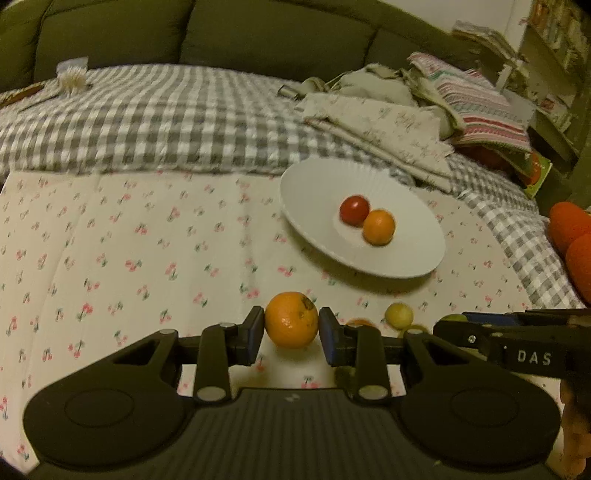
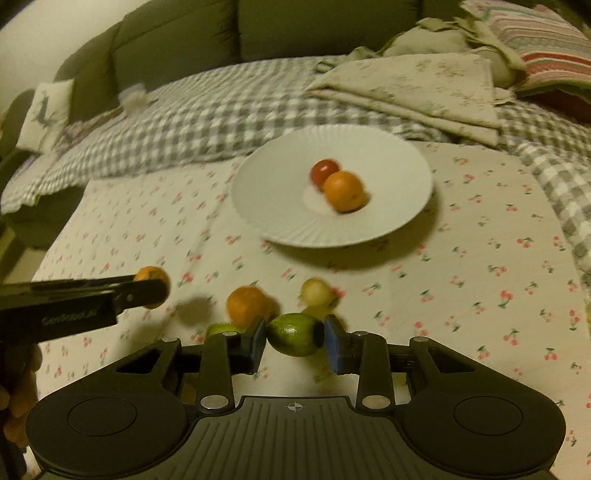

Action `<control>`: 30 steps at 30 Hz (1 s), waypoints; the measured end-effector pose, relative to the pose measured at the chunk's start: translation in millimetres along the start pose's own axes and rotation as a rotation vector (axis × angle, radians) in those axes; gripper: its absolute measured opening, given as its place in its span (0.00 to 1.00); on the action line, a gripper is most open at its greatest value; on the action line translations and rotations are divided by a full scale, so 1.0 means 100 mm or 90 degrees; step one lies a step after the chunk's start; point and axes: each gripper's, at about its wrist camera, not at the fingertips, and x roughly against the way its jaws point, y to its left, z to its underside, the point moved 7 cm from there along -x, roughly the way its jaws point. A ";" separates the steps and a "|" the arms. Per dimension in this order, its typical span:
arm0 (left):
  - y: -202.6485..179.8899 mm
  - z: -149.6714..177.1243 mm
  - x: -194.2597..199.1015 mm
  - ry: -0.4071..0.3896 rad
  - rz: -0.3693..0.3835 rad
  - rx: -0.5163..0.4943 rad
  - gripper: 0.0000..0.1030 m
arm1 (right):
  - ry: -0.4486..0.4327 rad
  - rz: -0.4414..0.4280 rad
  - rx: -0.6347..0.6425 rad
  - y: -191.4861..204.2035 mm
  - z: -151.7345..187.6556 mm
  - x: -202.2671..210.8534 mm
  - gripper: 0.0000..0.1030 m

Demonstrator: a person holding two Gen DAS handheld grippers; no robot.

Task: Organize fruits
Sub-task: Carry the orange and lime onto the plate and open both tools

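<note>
My left gripper [image 1: 291, 334] is shut on an orange [image 1: 291, 319], held just above the cherry-print cloth; it also shows in the right wrist view [image 2: 153, 286]. My right gripper [image 2: 295, 341] is shut on a green fruit [image 2: 293, 334]. A white plate [image 1: 314, 218] ahead holds a red tomato [image 1: 354, 209] and a small orange [image 1: 378, 227]; the plate also shows in the right wrist view [image 2: 280, 192]. On the cloth lie another orange [image 2: 247, 304], a yellow-green fruit [image 2: 317, 293] and a green fruit [image 2: 221, 328] partly hidden behind my finger.
The cherry-print cloth [image 1: 129, 258] lies over a grey checked blanket [image 1: 147, 122] on a bed. Folded linens [image 1: 388, 125] and a striped cloth [image 1: 476, 99] are piled behind the plate. A green headboard cushion [image 1: 221, 33] stands at the back. Orange objects [image 1: 572, 236] sit at the right edge.
</note>
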 end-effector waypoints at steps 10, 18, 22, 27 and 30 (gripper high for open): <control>-0.21 -0.22 -0.13 -0.035 0.016 -0.057 0.30 | -0.033 0.022 -0.050 -0.26 -0.24 0.00 0.32; -0.36 -0.40 -0.32 -0.056 0.032 -0.092 0.30 | -0.054 0.028 -0.058 -0.38 -0.43 -0.10 0.32; -0.42 -0.45 -0.45 -0.058 0.039 -0.108 0.30 | -0.063 0.022 -0.059 -0.42 -0.51 -0.16 0.32; -0.45 -0.47 -0.58 -0.055 0.046 -0.125 0.30 | -0.072 0.015 -0.045 -0.41 -0.60 -0.31 0.32; -0.46 -0.46 -0.65 -0.053 0.043 -0.139 0.30 | -0.073 0.010 -0.032 -0.36 -0.62 -0.38 0.32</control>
